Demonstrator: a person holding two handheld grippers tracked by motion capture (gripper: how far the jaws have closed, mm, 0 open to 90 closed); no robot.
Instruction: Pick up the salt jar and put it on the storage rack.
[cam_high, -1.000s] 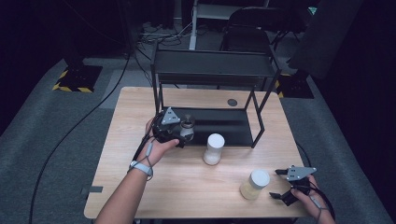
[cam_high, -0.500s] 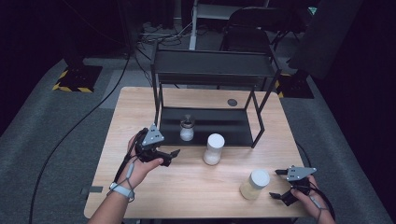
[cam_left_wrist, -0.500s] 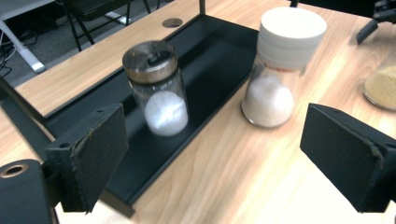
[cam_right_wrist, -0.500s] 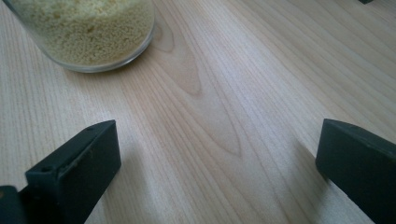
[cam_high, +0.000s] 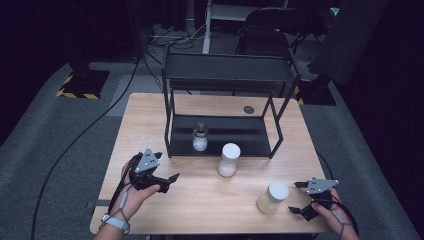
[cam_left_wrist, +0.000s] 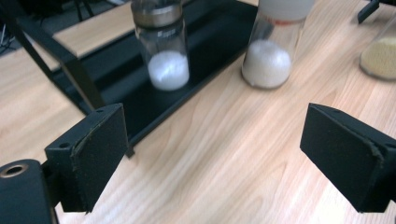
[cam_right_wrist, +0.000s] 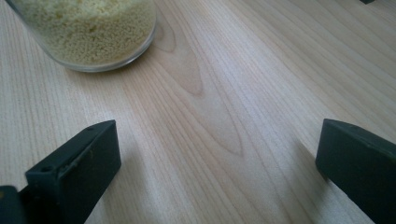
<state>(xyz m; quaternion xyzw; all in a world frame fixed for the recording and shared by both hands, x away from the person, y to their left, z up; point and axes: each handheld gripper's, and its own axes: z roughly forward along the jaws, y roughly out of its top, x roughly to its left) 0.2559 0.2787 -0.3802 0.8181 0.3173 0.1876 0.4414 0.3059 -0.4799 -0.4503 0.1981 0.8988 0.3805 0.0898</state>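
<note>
Lower left of the high view: left gripper (cam_high: 167, 181), jaws apart and empty; lower right, right gripper (cam_high: 299, 197), also apart, beside the grain-filled glass jar (cam_high: 272, 198). Mid-frame, the white-lidded powder jar (cam_high: 229, 160) wants a level, centred approach, clear of the steel-capped shaker (cam_high: 200, 138) on the black metal rack (cam_high: 227, 75).

I saw a light wood table (cam_high: 150, 115) on grey carpet (cam_high: 55, 135), room dark beyond. Black cables (cam_high: 100, 117) crossed the floor; yellow-black hazard tape (cam_high: 75, 93) marked a stand base, chair (cam_high: 272, 27) behind.
</note>
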